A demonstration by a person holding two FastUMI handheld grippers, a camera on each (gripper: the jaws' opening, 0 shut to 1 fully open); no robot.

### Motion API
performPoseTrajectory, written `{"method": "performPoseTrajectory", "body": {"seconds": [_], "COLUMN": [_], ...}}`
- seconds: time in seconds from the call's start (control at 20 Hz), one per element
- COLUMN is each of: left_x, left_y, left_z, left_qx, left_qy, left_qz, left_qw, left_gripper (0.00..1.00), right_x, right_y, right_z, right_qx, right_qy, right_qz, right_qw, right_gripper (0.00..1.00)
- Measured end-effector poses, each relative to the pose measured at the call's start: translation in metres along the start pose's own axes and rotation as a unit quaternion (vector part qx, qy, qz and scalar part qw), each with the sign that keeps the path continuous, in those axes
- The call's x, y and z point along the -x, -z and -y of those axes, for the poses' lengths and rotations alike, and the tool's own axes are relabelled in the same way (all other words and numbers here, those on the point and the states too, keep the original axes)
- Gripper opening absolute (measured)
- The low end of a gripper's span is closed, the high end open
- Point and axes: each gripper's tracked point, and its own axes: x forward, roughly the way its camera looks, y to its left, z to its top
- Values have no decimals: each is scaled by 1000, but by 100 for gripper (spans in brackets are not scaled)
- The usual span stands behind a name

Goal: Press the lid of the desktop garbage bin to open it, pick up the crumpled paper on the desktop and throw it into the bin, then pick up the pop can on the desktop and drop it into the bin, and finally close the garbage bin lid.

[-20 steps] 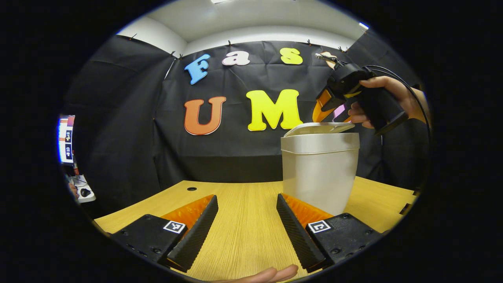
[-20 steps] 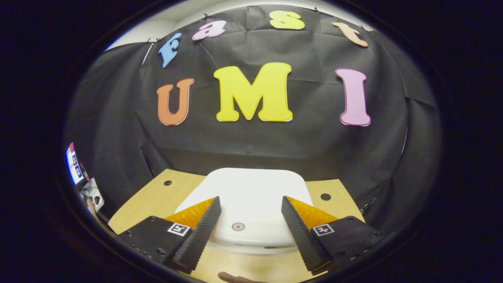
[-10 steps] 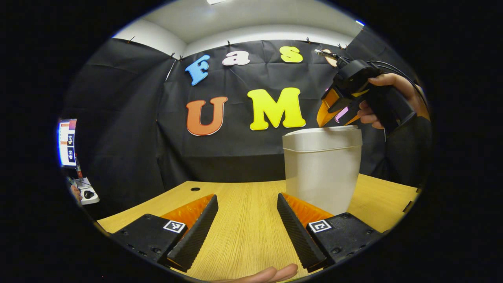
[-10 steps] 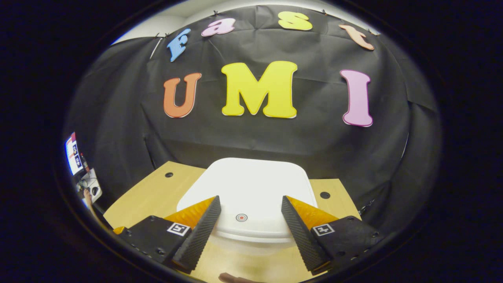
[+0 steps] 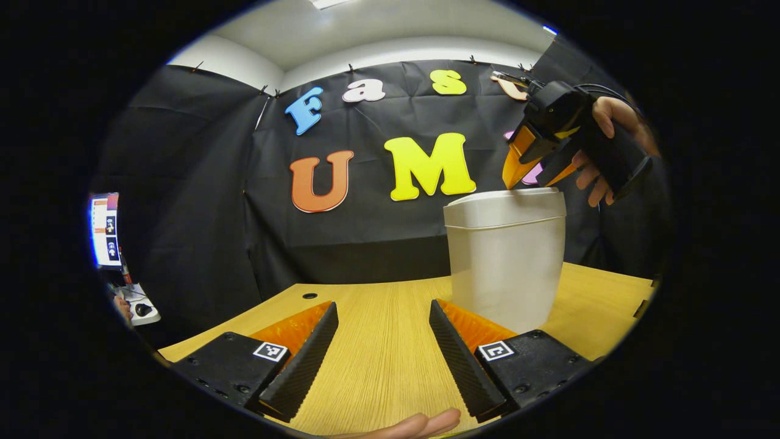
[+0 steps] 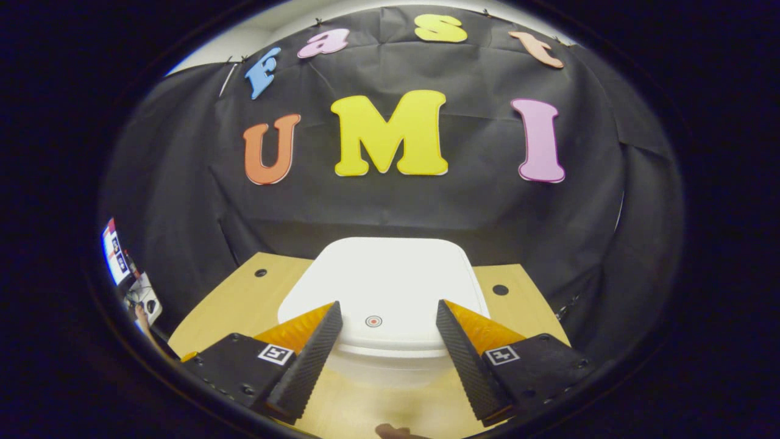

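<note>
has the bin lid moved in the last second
Yes. In the left gripper view the lid was tipped up a second ago and now lies flat on the bin, with the right gripper just above it.

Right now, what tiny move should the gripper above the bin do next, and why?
Probably lift the right gripper a bit higher and pull it back. The lid looks flat and shut on the bin, the fingers are open and hold nothing, and no paper or can lies on the desk, so the job seems finished.
</note>
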Motion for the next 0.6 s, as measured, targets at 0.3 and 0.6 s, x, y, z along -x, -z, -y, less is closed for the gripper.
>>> {"method": "performPoseTrajectory", "body": {"seconds": [0.3, 0.6], "left_x": [-2, -3], "left_y": [5, 10], "left_z": [0, 8], "left_qx": [1, -1], "left_qy": [1, 4], "left_qz": [1, -11], "left_qw": [1000, 1000], "left_gripper": [97, 98], "right_x": [0, -5], "right_y": [5, 8], "right_z": [0, -1], "right_qx": [2, -1], "right_qy": [5, 11], "right_qz": [13, 42], "right_qw": [1000, 999], "right_gripper": [99, 100]}}
